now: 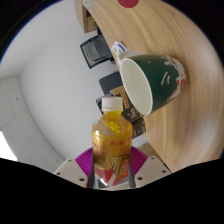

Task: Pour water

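Gripper (112,172) fingers are parted only by the width of a bottle, with the purple pads (86,158) pressed on either side of it. Held between them is a small clear plastic bottle (112,140) with a white screw cap (111,104) and yellow-orange liquid inside. The cap is on. The bottle sits roughly in line with the fingers, cap end pointing away from the camera.

Left of the bottle: plain pale wall and floor surface (40,90), open and unobstructed. Further beyond, near the edge of the table, a dark chair or similar dark frame (97,50); detail too small to resolve.

Label (113,145) on the bottle: yellow-orange wrap with red and green graphics and some lettering. Writing is not legible; no brand can be read.

Right of and just beyond the bottle cap: a dark green mug (158,82) with a white interior and a white handle (119,47), red and white decoration on its outer wall. No readable text on it. The mug mouth faces towards the bottle; the cap lies close beside the lower part of the rim, contact not determinable.

Mug stands on a light wooden tabletop (140,30), whose edge runs just behind the mug towards the bottle. Bare wood shows beyond the mug.
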